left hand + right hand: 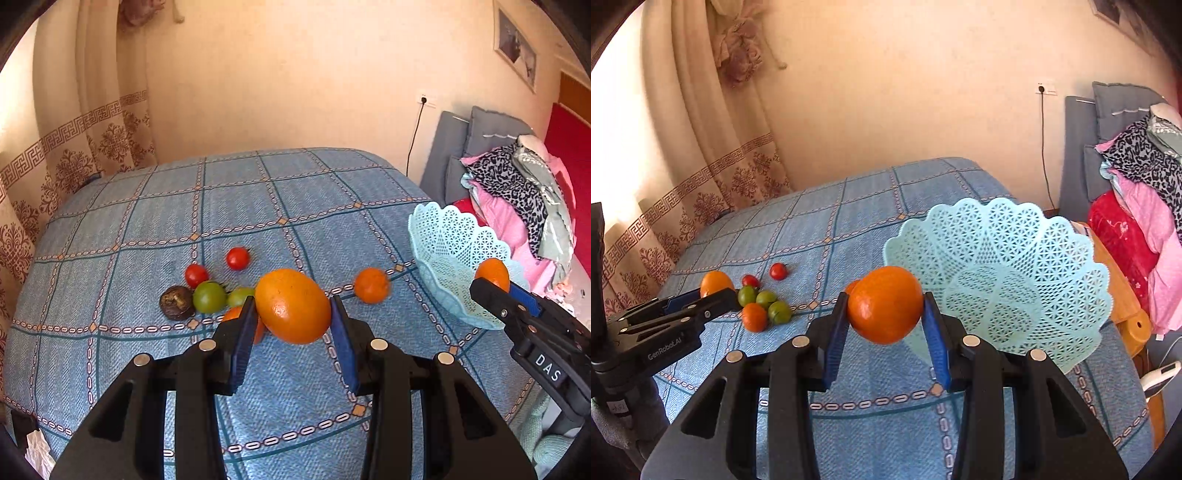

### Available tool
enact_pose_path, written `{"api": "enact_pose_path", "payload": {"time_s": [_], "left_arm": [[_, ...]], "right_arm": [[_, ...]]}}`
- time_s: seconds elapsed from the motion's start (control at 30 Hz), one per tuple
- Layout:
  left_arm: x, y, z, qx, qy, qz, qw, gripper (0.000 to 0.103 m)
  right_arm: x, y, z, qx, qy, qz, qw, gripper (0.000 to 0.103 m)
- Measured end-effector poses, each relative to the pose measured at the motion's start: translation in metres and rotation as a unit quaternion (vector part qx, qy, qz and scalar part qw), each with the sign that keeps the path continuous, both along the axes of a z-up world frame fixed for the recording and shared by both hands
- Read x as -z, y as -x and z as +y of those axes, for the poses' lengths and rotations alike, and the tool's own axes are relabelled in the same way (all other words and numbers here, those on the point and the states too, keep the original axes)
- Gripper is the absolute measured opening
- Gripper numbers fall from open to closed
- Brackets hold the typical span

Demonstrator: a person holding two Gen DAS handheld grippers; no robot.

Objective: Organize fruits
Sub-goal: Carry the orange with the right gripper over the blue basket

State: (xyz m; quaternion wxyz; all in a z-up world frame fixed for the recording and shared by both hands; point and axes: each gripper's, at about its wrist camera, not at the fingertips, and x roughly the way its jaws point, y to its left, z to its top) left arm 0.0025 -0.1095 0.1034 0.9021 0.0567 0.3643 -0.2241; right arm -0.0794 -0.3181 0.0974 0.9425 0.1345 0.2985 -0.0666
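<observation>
My left gripper (293, 314) is shut on a large orange (292, 305) and holds it above the blue checked cloth (229, 206). My right gripper (885, 312) is shut on another orange (885, 305) just left of the light-blue lattice basket (1001, 273). In the left wrist view the right gripper (496, 291) shows with its orange (493, 273) at the basket's rim (454, 258). On the cloth lie two red tomatoes (238, 258), green tomatoes (209, 296), a brown fruit (176, 302) and a small tangerine (371, 285). A second tangerine (754, 316) is half hidden behind my left fingers.
The basket stands at the table's right edge. Beyond it are grey cushions (476, 147) and a pile of clothes (517, 192). A patterned curtain (74, 147) hangs along the left. A wall socket with a cable (424, 101) is at the back.
</observation>
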Motion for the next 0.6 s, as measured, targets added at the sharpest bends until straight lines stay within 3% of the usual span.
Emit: {"api": "enact_pose_path", "payload": {"time_s": [0.23,0.6], "left_arm": [[-0.007,0.002,-0.049,0.049,0.009,0.0,0.9987,0.04],[-0.01,0.008,-0.112,0.105,0.011,-0.009,0.9943,0.04]], "right_arm": [[0.003,0.006,-0.042,0.052,0.007,0.008,0.999,0.041],[0.02,0.011,-0.076,0.086,0.006,0.025,0.996,0.041]]}}
